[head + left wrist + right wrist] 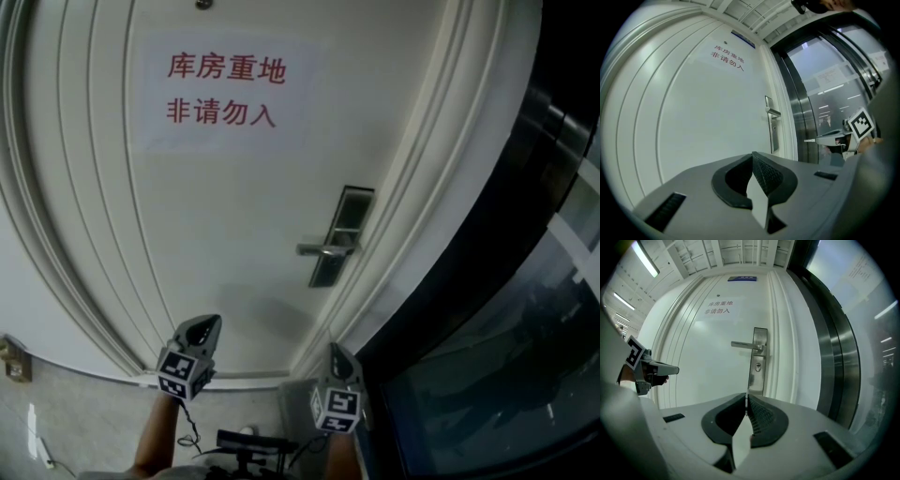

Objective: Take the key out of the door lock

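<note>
1. Shows a white door (pixel 234 216) bearing a sign (pixel 223 92) in red characters, with a silver lock plate (pixel 352 202) near its right edge and a lever handle (pixel 323 249) pointing left.
2. Places the keyhole (pixel 758 365) on the lock plate just below the lever handle, seen best in the right gripper view. Too small there to make out a key, seated or gone.
3. Holds the left gripper (pixel 752 154) low and well apart from the door, clenched tip to tip on nothing.
4. Holds the right gripper (pixel 746 397) low as well, aimed at the lock plate and clenched. Shows a thin pale sliver at the seam of its jaws: either door seen through a hairline gap or something thin pinched edge-on, no telling which.
5. Fits two stages: standing off from a lock with the key in it, or standing off with the key drawn out and pinched on the right. So names no single step in hand, and leaves the next move unsettled.
6. Judging from a keyhole facing straight out of the door, would set a seated key's long axis square to the door face, head toward the person and blade into the lock. Judged only, not seen.
</note>
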Motion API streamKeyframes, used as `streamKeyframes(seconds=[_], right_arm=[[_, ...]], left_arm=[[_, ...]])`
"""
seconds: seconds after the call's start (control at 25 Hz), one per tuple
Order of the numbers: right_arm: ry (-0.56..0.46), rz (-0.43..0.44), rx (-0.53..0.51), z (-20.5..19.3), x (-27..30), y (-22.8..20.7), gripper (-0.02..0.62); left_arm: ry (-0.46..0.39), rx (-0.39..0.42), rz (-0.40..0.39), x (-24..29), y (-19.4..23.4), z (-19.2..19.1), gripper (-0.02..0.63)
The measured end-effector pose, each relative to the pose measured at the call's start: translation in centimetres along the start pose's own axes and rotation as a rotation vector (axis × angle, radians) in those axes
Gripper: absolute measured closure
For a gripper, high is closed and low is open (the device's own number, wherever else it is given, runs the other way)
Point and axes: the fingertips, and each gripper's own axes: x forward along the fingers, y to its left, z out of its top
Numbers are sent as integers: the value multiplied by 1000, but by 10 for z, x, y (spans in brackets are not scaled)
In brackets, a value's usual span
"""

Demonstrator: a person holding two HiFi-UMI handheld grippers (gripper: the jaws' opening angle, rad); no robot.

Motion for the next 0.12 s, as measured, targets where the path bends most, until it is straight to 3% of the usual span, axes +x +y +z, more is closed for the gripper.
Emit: streamKeyframes(seconds=[0.12], right_arm=[[2, 3, 0, -1, 0, 2, 575]], left_arm=[[0, 1, 1, -1, 1, 0, 597]])
